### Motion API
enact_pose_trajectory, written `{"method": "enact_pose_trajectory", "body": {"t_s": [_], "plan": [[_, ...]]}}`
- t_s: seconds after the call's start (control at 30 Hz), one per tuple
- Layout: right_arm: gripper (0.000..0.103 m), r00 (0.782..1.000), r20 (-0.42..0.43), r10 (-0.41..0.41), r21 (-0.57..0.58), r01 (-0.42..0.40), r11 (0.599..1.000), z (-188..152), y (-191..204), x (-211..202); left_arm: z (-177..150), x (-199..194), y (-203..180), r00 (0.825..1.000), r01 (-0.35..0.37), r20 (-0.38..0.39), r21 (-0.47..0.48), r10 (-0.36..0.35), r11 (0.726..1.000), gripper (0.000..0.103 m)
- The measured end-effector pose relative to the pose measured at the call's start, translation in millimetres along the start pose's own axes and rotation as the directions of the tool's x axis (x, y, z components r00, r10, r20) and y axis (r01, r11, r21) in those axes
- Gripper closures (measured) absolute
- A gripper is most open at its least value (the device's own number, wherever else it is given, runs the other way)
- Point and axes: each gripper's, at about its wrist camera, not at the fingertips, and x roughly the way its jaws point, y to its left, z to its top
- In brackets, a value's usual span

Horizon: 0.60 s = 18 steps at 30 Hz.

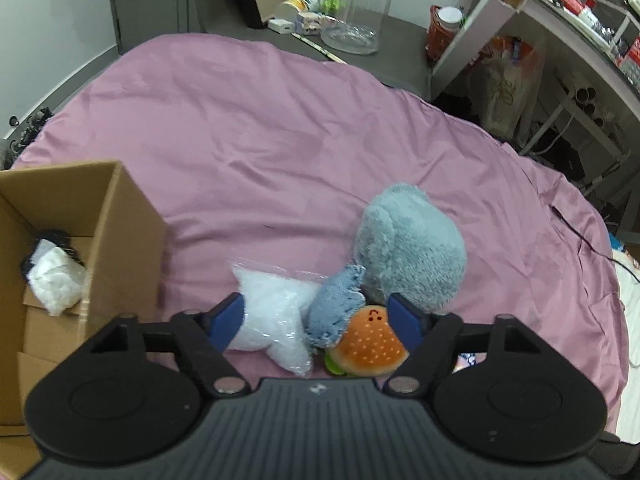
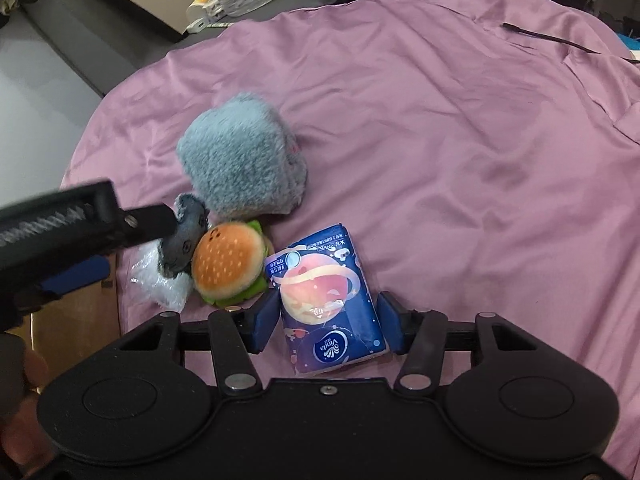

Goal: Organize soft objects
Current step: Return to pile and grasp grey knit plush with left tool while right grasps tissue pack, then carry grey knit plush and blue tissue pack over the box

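On the purple sheet (image 1: 248, 140) lies a small pile: a clear bag of white pellets (image 1: 272, 312), a blue cloth (image 1: 336, 312), a hamburger plush (image 1: 370, 340) and a fluffy grey-blue plush (image 1: 412, 248). My left gripper (image 1: 316, 320) straddles the bag, the cloth and the hamburger, its jaws open, with the pads close beside the bag and the hamburger. In the right wrist view the same left gripper (image 2: 132, 246) reaches in from the left. My right gripper (image 2: 328, 324) is shut on a dark blue tissue pack (image 2: 328, 304) that lies next to the hamburger plush (image 2: 228, 264).
An open cardboard box (image 1: 132, 220) stands at the left with a white and black soft item (image 1: 56, 276) inside. A glass jar (image 1: 358, 12) and a cluttered shelf (image 1: 560, 28) lie beyond the sheet. A black cable (image 2: 552, 40) crosses its far right.
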Motion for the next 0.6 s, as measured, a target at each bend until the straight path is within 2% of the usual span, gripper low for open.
{"method": "enact_pose_trajectory", "body": {"t_s": [0.13, 0.17, 0.2, 0.23, 0.27, 0.6], "plan": [[0.051, 1.000, 0.007, 0.002, 0.031, -0.002, 1.000, 2.8, -7.3, 2.3, -2.3, 14.3, -5.2, 1.000, -0.004, -0.019, 0.004, 0.004, 1.000, 0.046], [0.051, 1.000, 0.007, 0.005, 0.032, -0.005, 0.999, 3.2, -8.7, 3.6, -2.9, 17.4, -4.5, 1.000, -0.007, -0.024, -0.004, 0.007, 1.000, 0.055], [0.051, 1.000, 0.006, 0.010, 0.031, -0.010, 0.999, 3.6, -9.7, 4.7, -3.3, 19.1, -3.8, 1.000, -0.008, -0.025, -0.012, 0.008, 1.000, 0.070], [0.051, 1.000, 0.008, 0.012, 0.034, -0.012, 0.999, 3.7, -10.9, 4.8, -3.5, 19.7, -2.7, 1.000, -0.005, -0.021, -0.019, 0.005, 1.000, 0.080], [0.051, 1.000, 0.011, 0.016, 0.039, -0.017, 0.999, 4.9, -11.9, 5.4, -3.3, 18.9, -1.7, 1.000, 0.000, -0.015, -0.023, 0.000, 1.000, 0.085], [0.052, 0.998, 0.055, 0.029, 0.075, -0.033, 0.997, 1.6, -13.3, -9.2, -2.3, -16.1, 7.0, 0.998, 0.036, 0.044, -0.009, -0.036, 0.999, 0.087]]}}
